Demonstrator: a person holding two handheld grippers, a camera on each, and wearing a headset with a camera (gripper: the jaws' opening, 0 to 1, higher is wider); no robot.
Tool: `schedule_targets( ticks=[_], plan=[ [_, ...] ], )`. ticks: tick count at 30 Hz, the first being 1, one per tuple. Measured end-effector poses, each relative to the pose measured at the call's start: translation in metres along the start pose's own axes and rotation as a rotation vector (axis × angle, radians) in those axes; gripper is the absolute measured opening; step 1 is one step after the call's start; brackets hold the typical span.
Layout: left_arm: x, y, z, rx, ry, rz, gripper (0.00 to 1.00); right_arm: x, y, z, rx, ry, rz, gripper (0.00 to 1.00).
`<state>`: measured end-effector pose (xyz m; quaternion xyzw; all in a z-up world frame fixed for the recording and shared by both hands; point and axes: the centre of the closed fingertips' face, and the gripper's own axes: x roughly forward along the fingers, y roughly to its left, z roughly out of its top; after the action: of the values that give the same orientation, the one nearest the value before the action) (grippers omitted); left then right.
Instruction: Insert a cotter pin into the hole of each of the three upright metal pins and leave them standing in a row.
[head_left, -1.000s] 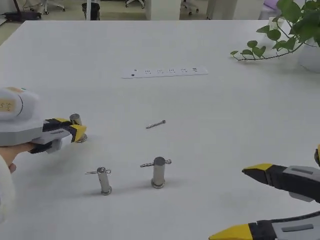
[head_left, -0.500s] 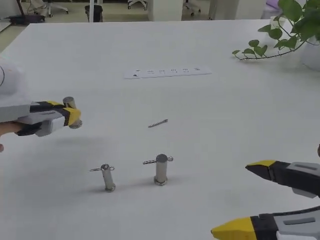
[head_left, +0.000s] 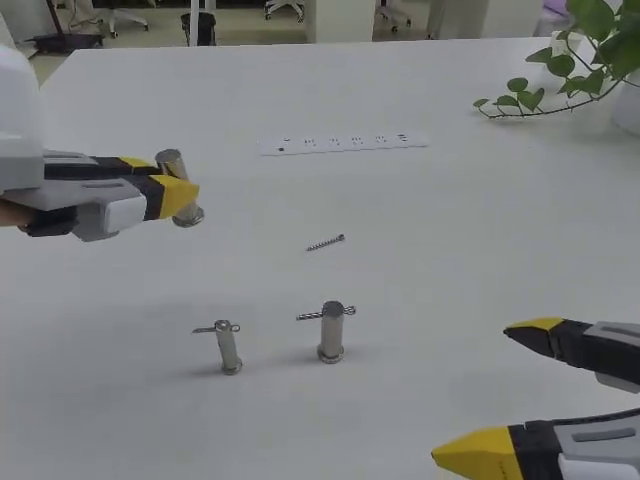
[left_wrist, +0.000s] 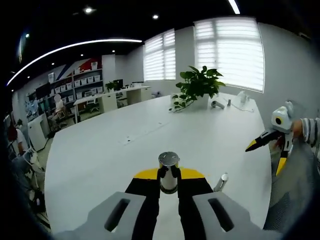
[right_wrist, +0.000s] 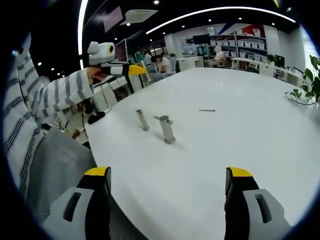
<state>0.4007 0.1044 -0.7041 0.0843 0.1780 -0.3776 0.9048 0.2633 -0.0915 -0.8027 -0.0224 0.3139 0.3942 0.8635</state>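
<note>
Two left fingers (left_wrist: 143, 174) pinch a smooth cylindrical metal pin (left_wrist: 168, 171); right fingers (right_wrist: 239, 173) spread.

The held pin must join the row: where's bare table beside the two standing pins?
Bare table left of the thin pin and right of the thick pin, up to the right gripper. Behind them lies the loose cotter pin.

We could read no word, number or brand anywhere. The power strip (head_left: 343, 144) on the table (head_left: 480, 240) bore small dark marks beside its sockets, too fine for us to make out. Beyond the table, a red and blue wall graphic (left_wrist: 81, 67) was blurred past reading.
</note>
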Motion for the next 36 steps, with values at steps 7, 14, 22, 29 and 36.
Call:
schedule_targets(
  ticks=[7, 14, 22, 29, 36],
  plan=[
    [-0.005, -0.052, -0.009, 0.115, -0.003, -0.189, 0.1, 0.0, 0.003, -0.005, 0.009, 0.008, 0.004, 0.96],
    [-0.004, -0.088, -0.025, 0.113, 0.029, -0.257, 0.11, 0.0, 0.005, -0.006, 0.012, 0.006, 0.004, 0.96],
    [0.0, -0.119, -0.054, 0.133, 0.067, -0.319, 0.11, -0.001, 0.006, -0.007, 0.013, 0.013, 0.007, 0.96],
    [0.007, -0.131, -0.082, 0.145, 0.111, -0.343, 0.11, -0.001, 0.007, -0.009, 0.01, 0.023, 0.011, 0.96],
    [0.012, -0.138, -0.104, 0.145, 0.136, -0.365, 0.11, 0.0, 0.008, -0.01, 0.009, 0.033, 0.017, 0.96]
  ],
)
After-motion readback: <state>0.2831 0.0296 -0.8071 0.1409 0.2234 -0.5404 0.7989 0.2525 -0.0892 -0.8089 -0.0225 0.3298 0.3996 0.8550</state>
